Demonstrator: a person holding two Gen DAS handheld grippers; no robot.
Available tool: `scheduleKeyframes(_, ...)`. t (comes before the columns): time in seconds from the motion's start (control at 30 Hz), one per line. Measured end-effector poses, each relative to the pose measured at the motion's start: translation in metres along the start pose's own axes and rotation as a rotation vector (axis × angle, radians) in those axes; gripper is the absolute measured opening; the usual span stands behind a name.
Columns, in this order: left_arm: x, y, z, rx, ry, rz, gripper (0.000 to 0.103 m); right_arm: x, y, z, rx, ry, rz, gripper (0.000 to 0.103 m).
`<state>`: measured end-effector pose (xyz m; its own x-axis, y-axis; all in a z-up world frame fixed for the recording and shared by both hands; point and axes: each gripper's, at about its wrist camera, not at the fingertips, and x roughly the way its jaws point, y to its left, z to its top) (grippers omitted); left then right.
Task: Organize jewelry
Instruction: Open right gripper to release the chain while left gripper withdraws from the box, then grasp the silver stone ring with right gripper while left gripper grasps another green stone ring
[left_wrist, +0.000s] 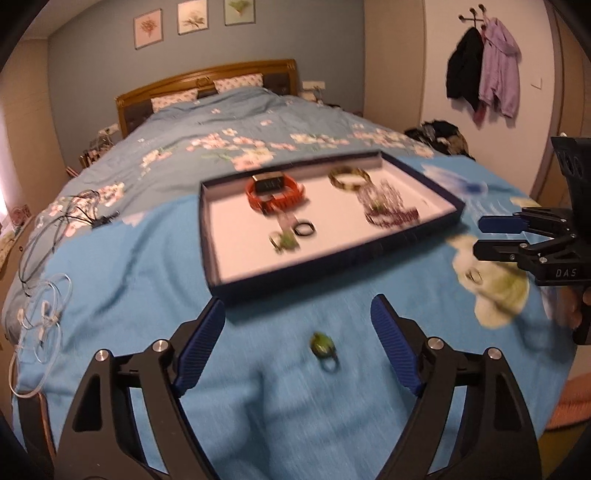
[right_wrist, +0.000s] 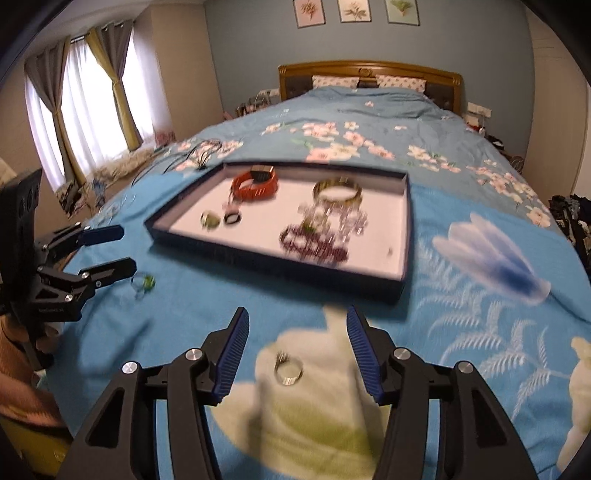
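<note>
A dark blue tray (left_wrist: 332, 255) (right_wrist: 266, 256) lies on the blue bedspread. In it are an orange watch (left_wrist: 275, 192), a gold bangle (left_wrist: 349, 177), purple beaded bracelets (left_wrist: 391, 210), a black ring (left_wrist: 303, 229) and a green piece (left_wrist: 282, 242). A green-stone ring (left_wrist: 323, 345) (right_wrist: 144, 284) rests on the bedspread between the fingers of my left gripper (left_wrist: 297, 306) (right_wrist: 127, 248), which is open and not touching it. A silver ring (right_wrist: 288, 369) (left_wrist: 473, 276) rests on a pale flower print between the fingers of my right gripper (right_wrist: 297, 314) (left_wrist: 480, 238), also open and clear of it.
Black cables (left_wrist: 74, 214) and a white cable (left_wrist: 40, 321) lie on the bed's left side. Pillows and a wooden headboard (right_wrist: 369, 72) stand at the far end. The bed drops off at the left and right edges, with clothes piled past the right one.
</note>
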<state>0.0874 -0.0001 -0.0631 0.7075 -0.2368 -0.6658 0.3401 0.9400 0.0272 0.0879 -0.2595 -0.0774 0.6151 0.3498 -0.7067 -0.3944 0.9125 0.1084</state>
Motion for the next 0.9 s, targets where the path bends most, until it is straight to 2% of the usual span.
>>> scheduleKeyframes(0.2,0.009,-0.007,-0.004,-0.003,0.049,-0.034,0.065,0.003,0.003,-0.011,0.008,0.031,0.006,0.053)
scheduleKeyframes(0.3,0.018,-0.008,-0.006,-0.012,0.099,-0.066,0.056,0.004,0.005,-0.012,0.011,0.043,0.012,0.053)
scheduleKeyframes(0.5,0.026,-0.010,-0.006,-0.019,0.137,-0.087,0.048,0.011,0.009,-0.020,0.012,0.084,0.015,0.053)
scheduleKeyframes(0.63,0.030,-0.012,-0.007,-0.022,0.164,-0.100,0.039,0.012,0.013,-0.020,0.007,0.085,-0.004,0.052)
scheduleKeyframes(0.8,0.031,-0.012,-0.007,-0.036,0.165,-0.096,0.037,0.013,0.014,-0.020,0.001,0.084,-0.045,0.040)
scheduleKeyframes(0.83,0.031,-0.011,-0.007,-0.039,0.165,-0.097,0.036,0.013,0.013,-0.020,0.006,0.081,-0.051,0.034)
scheduleKeyframes(0.9,0.030,-0.010,-0.007,-0.040,0.165,-0.095,0.035,0.013,0.012,-0.020,0.014,0.081,-0.059,0.033)
